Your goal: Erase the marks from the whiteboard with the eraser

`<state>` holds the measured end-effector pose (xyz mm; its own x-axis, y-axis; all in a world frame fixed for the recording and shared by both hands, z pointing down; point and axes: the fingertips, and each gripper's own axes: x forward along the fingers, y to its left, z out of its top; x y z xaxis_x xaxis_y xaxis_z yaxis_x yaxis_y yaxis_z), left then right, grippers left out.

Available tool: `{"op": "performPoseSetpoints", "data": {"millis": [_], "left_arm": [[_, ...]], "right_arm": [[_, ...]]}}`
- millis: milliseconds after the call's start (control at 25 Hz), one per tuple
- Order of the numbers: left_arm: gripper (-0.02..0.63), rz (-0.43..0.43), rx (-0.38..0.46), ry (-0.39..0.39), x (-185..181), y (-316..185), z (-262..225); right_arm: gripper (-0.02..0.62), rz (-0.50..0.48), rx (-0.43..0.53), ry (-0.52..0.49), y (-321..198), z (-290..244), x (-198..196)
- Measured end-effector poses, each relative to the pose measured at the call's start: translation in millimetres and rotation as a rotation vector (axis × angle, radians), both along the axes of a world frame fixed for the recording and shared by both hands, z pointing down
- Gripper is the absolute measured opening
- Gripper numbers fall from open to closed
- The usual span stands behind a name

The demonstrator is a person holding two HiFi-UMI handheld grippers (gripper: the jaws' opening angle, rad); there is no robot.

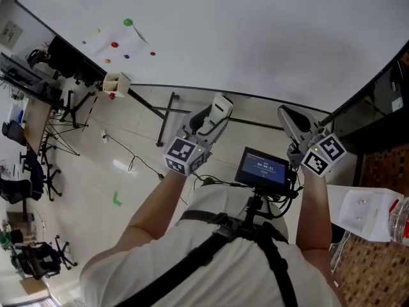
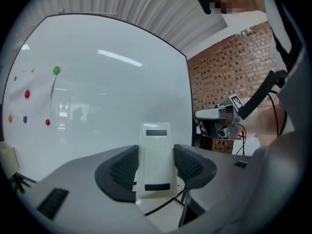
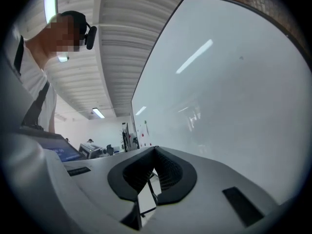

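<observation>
Facing the whiteboard (image 1: 255, 37), a person holds one gripper in each hand, both raised near the board's lower edge and neither touching it. The left gripper (image 1: 214, 117) is clenched on the eraser (image 2: 156, 155), a white oblong block with a dark strip at each end. The eraser lies lengthwise between the two dark ribbed pads (image 2: 122, 169), touches both, and projects past the jaws toward the board. The right gripper (image 3: 155, 154), held to the right of the left one, has its jaws pressed together tip to tip with nothing between them. Coloured magnets (image 1: 128, 22), one green and several red, cluster at the far left of the board, and a small box (image 1: 115, 83) sits at the board's lower edge just below them. A small lit screen (image 1: 262, 169) is mounted on the person's chest harness, between the two arms.
</observation>
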<state>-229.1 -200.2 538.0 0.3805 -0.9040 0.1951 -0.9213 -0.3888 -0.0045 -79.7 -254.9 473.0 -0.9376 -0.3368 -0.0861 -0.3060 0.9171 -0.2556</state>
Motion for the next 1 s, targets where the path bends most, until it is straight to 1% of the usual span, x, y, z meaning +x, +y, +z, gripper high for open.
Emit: {"op": "performPoseSetpoints", "data": {"millis": [120, 280, 480, 600, 800, 1000], "left_arm": [[0.27, 0.021, 0.008, 0.027, -30, 10, 4], [0.27, -0.02, 0.055, 0.074, -84, 12, 4], [0.27, -0.047, 0.046, 0.116, -131, 26, 21], [0.27, -0.063, 0.039, 0.144, -155, 35, 18], [0.27, -0.078, 0.03, 0.138, -189, 53, 34], [0.27, -0.07, 0.038, 0.145, -211, 79, 22]], "right_arm": [[0.021, -0.008, -0.012, 0.029, 13, 16, -35], [0.021, -0.021, -0.028, 0.047, 19, 29, -89], [0.021, -0.085, -0.036, 0.083, 39, 52, -146], [0.021, -0.111, -0.062, 0.074, 47, 47, -171], [0.021, -0.144, -0.091, 0.015, 66, 47, -204], [0.021, -0.12, -0.091, 0.002, 86, 32, -229]]}}
